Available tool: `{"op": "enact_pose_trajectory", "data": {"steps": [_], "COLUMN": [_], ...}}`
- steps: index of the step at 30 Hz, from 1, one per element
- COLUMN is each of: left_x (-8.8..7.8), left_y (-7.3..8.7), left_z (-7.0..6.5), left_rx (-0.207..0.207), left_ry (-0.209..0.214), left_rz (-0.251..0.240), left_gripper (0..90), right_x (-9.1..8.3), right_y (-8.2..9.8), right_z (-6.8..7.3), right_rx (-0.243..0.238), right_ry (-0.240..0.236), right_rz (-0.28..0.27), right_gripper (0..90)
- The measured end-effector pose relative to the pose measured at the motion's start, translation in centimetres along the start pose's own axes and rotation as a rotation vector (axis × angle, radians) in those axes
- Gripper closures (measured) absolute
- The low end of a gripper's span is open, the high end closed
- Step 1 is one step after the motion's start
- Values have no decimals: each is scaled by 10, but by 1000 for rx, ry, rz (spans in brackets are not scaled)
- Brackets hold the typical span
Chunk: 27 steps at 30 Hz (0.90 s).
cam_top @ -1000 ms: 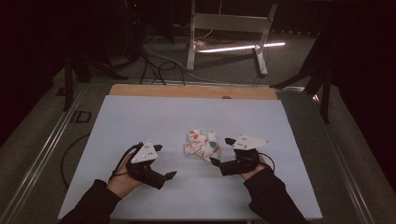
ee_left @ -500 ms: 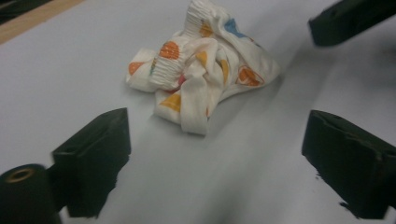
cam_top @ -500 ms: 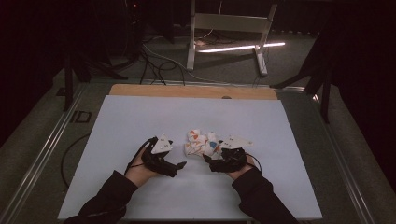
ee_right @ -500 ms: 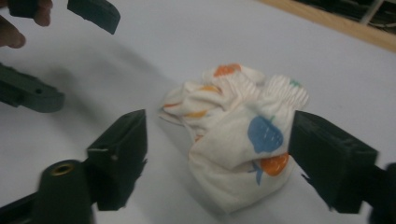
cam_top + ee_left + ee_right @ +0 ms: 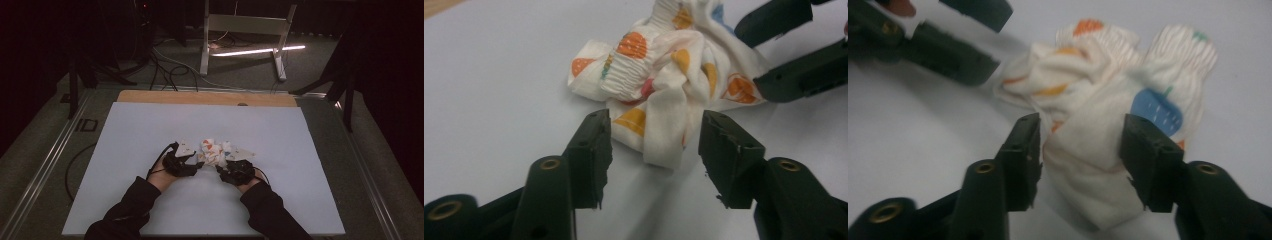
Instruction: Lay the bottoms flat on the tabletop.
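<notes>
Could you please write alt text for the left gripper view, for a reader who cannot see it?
A crumpled white cloth printed with orange, yellow and blue shapes lies on a pale table, one fold hanging between the left tool's two black jaws, which have just been closing but do not yet press it. The right tool reaches the cloth's far side at upper right.

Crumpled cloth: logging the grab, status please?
Both grippers, left and right, closing around the cloth, pads not yet pressing. Cloth bunched on white board. Nothing blocking.
</notes>
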State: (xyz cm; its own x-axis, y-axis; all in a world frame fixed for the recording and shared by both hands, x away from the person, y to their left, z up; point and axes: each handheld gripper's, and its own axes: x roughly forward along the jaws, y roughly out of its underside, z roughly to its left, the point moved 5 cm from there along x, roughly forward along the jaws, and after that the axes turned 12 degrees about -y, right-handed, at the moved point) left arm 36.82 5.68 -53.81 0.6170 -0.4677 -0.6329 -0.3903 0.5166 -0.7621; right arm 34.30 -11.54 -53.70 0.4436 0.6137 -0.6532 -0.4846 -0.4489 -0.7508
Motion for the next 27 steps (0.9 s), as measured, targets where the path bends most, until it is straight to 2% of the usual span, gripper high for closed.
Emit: {"op": "enact_pose_trajectory", "data": {"steps": [1, 4, 7, 10, 15, 20, 21, 27], "left_x": [5, 10, 15, 19, 21, 18, 15, 1], "left_y": [1, 0, -1, -3, -6, -7, -9, -15], "left_z": [0, 0, -1, -3, -1, 0, 2, 13], "left_rx": [3, 1, 7, 10, 1, 14, 28, 11], "left_ry": [0, -2, 6, 12, 34, 34, 27, 2], "left_rz": [16, 25, 40, 50, 55, 63, 61, 33], "left_gripper": [534, 594, 618, 699, 861, 880, 882, 888], "right_x": [1, 3, 2, 0, -5, -9, -12, -25], "right_y": [2, 5, 6, 7, 5, 3, 2, -4], "right_z": [-3, -6, -9, -12, -15, -17, -18, -25], "right_rx": [5, 7, 11, 9, -3, -9, -21, -11], "right_ry": [6, 22, 21, 25, 34, 33, 40, 55], "right_rz": [17, 33, 43, 48, 42, 32, 30, -6], "right_gripper": [599, 693, 783, 865, 886, 889, 892, 896]}}
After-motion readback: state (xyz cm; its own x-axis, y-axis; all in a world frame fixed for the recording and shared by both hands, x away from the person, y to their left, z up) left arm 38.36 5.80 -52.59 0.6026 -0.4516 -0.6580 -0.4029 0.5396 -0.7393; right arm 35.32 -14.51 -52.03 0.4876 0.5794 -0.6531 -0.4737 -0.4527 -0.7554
